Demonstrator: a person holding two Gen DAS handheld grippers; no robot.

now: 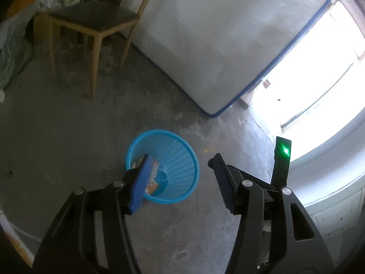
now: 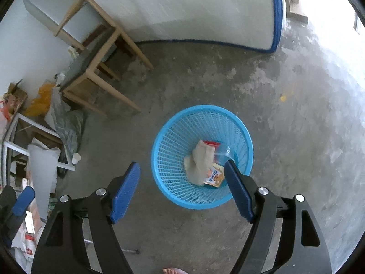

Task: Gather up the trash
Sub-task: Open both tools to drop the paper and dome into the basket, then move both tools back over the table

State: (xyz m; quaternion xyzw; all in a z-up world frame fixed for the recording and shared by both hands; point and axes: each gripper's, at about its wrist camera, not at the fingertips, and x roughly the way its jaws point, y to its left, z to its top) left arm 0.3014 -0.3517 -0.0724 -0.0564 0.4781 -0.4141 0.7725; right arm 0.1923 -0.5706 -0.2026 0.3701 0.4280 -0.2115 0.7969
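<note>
A blue mesh basket (image 2: 178, 137) stands on the concrete floor. Inside it lie a crumpled grey wrapper (image 2: 200, 159), a snack packet (image 2: 214, 178) and a clear plastic piece (image 2: 224, 151). My right gripper (image 2: 182, 166) is open and empty above the basket's near left rim. The basket also shows in the left wrist view (image 1: 178, 157), with a packet (image 1: 152, 183) inside. My left gripper (image 1: 181, 159) is open and empty, hovering above it. The other gripper's tip (image 1: 281, 157), with a green light, stands at the right.
A wooden chair (image 1: 91, 22) stands at the back left beside a white mattress (image 1: 205, 34) with blue trim. Bags, sacks and a paper cup (image 2: 76, 158) are piled at the left. A small yellow scrap (image 2: 283, 97) lies on the floor right of the basket.
</note>
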